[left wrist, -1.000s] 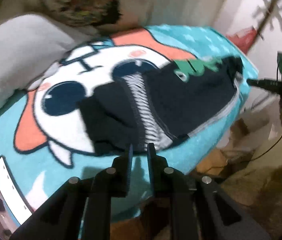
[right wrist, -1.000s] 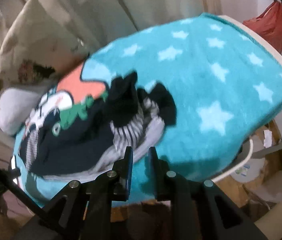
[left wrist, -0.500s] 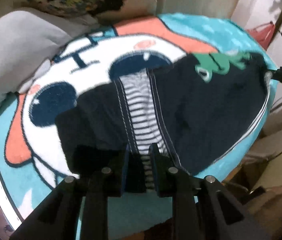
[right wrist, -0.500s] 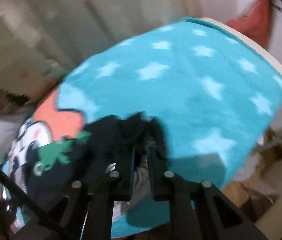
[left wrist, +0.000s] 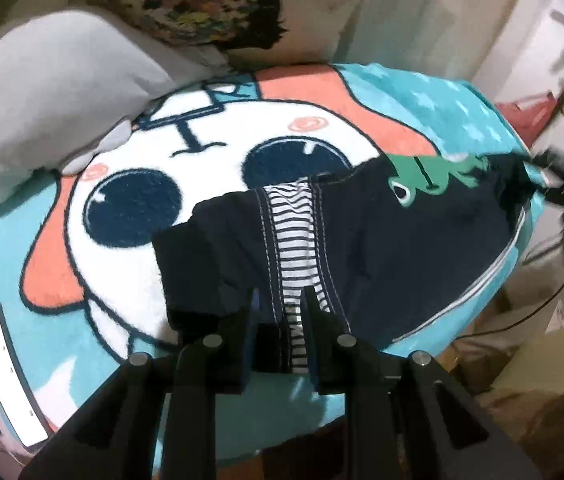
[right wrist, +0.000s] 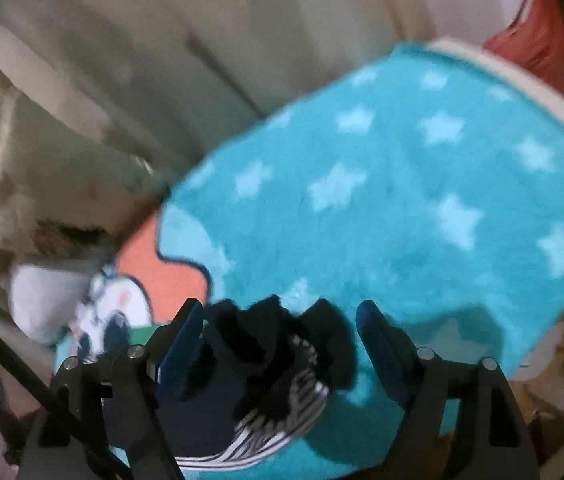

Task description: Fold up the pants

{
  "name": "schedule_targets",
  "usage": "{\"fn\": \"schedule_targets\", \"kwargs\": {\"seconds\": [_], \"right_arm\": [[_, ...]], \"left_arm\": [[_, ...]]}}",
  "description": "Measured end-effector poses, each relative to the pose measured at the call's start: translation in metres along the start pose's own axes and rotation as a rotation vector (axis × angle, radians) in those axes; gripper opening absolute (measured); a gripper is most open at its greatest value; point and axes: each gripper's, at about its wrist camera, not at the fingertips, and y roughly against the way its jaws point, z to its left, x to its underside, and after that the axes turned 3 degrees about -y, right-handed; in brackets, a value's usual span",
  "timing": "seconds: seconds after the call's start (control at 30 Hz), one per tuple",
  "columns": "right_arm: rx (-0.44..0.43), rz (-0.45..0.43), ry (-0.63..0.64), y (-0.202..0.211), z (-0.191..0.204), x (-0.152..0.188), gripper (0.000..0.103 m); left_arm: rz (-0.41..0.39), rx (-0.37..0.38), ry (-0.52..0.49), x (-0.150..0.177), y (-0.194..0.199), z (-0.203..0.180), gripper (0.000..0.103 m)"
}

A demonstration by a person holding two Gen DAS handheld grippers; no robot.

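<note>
On the left of the left wrist view a grey pillow leans against the teal cartoon blanket, and the dark pants lie spread across that blanket toward its right edge, green dinosaur print uppermost. At the near edge the left gripper has its jaws pinched onto the striped panel of the pants, cloth plainly between the fingers. Further right, in the right wrist view, the right gripper is opening its jaws, and the bunched dark end of the pants sits between the blue pads without being pressed. The risk, as I judge it, is that this freed end stays crumpled instead of lying flat, so any fold made over it comes out lumpy; a pull from the left could also drag the whole garment off the blanket edge.
</note>
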Motion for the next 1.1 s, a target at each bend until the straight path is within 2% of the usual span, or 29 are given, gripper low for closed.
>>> {"fn": "schedule_targets", "kwargs": {"seconds": [0.03, 0.07, 0.1, 0.13, 0.33, 0.47, 0.57, 0.63, 0.67, 0.7, 0.8, 0.83, 0.87, 0.9, 0.93, 1.0, 1.1], "right_arm": [[-0.003, 0.046, -0.011, -0.015, -0.002, 0.001, 0.072], [-0.011, 0.071, -0.022, -0.023, -0.003, 0.002, 0.046], [-0.02, 0.064, -0.027, -0.023, -0.005, 0.002, 0.035], [-0.057, 0.069, -0.03, -0.021, -0.004, 0.0, 0.028], [-0.095, -0.011, 0.055, 0.012, 0.014, -0.021, 0.025], [-0.008, -0.022, 0.081, 0.006, 0.003, -0.027, 0.026], [0.076, 0.023, 0.061, -0.012, -0.016, -0.025, 0.04], [0.048, 0.007, 0.016, -0.006, -0.024, -0.026, 0.044], [0.07, -0.014, 0.006, 0.002, -0.024, -0.028, 0.056], [0.092, -0.056, 0.007, 0.014, -0.021, -0.03, 0.061], [0.132, -0.196, -0.009, 0.051, -0.01, -0.035, 0.06], [0.117, -0.237, -0.019, 0.063, -0.005, -0.035, 0.058], [0.081, -0.253, -0.022, 0.071, 0.0, -0.036, 0.047], [0.037, -0.242, -0.013, 0.073, 0.006, -0.036, 0.037], [-0.012, -0.21, 0.002, 0.07, 0.013, -0.034, 0.036], [-0.108, -0.122, 0.035, 0.054, 0.024, -0.026, 0.028], [-0.105, -0.014, 0.067, 0.021, 0.028, -0.007, 0.027]], "left_arm": [[0.004, -0.01, 0.01, 0.001, 0.0, 0.0, 0.02], [0.007, -0.023, 0.017, 0.002, 0.0, 0.0, 0.02], [0.006, -0.031, 0.02, 0.002, 0.001, 0.0, 0.02], [0.002, -0.038, 0.025, 0.002, 0.001, 0.0, 0.02], [-0.024, -0.088, 0.092, -0.004, 0.005, 0.004, 0.02], [-0.037, -0.112, 0.129, -0.009, 0.002, 0.003, 0.02], [-0.021, -0.131, 0.141, -0.011, -0.004, 0.001, 0.02], [-0.017, -0.139, 0.158, -0.011, -0.004, 0.002, 0.02], [-0.018, -0.145, 0.169, -0.011, -0.002, 0.004, 0.02], [-0.021, -0.15, 0.181, -0.012, 0.001, 0.005, 0.02], [-0.057, -0.151, 0.206, -0.017, 0.016, 0.006, 0.02], [-0.073, -0.142, 0.207, -0.02, 0.021, 0.004, 0.023], [-0.083, -0.136, 0.203, -0.022, 0.024, 0.002, 0.027], [-0.091, -0.125, 0.191, -0.024, 0.025, -0.002, 0.037], [-0.092, -0.111, 0.174, -0.026, 0.024, -0.006, 0.045], [-0.066, -0.086, 0.138, -0.028, 0.013, -0.017, 0.047], [0.001, -0.044, 0.1, -0.024, -0.009, -0.029, 0.047]]}}
